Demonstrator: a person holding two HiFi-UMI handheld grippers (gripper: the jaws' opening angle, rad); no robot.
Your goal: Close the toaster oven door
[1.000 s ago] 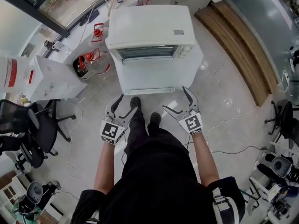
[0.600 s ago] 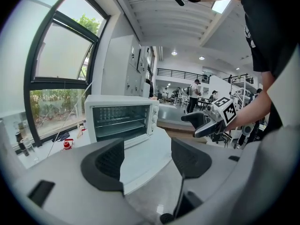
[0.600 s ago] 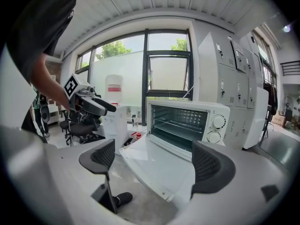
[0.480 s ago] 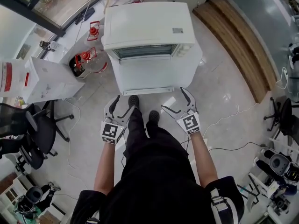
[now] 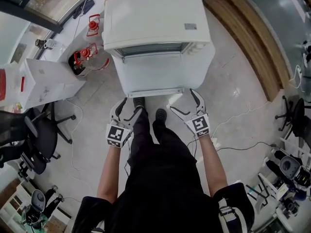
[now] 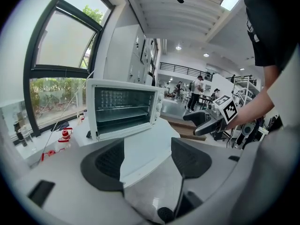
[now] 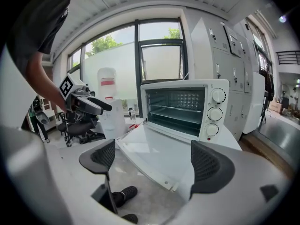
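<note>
Head view: toaster oven (image 5: pixel 155 18) is sitting at 12 o'clock, its door (image 5: pixel 165 74) lying open and flat toward the person. Left tool (image 5: pixel 132 106) at the door's 7 o'clock and right tool (image 5: pixel 182 102) at its 5 o'clock are hovering, both gaping wide, gripping nothing.

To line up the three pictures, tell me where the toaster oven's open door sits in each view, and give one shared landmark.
Head view: door upper centre, folded down flat towards the person.
Left gripper view: door centre, below the oven front.
Right gripper view: door lower centre, left of the knobs.
Shared landmark: the open oven cavity, just behind the door's hinge.
</note>
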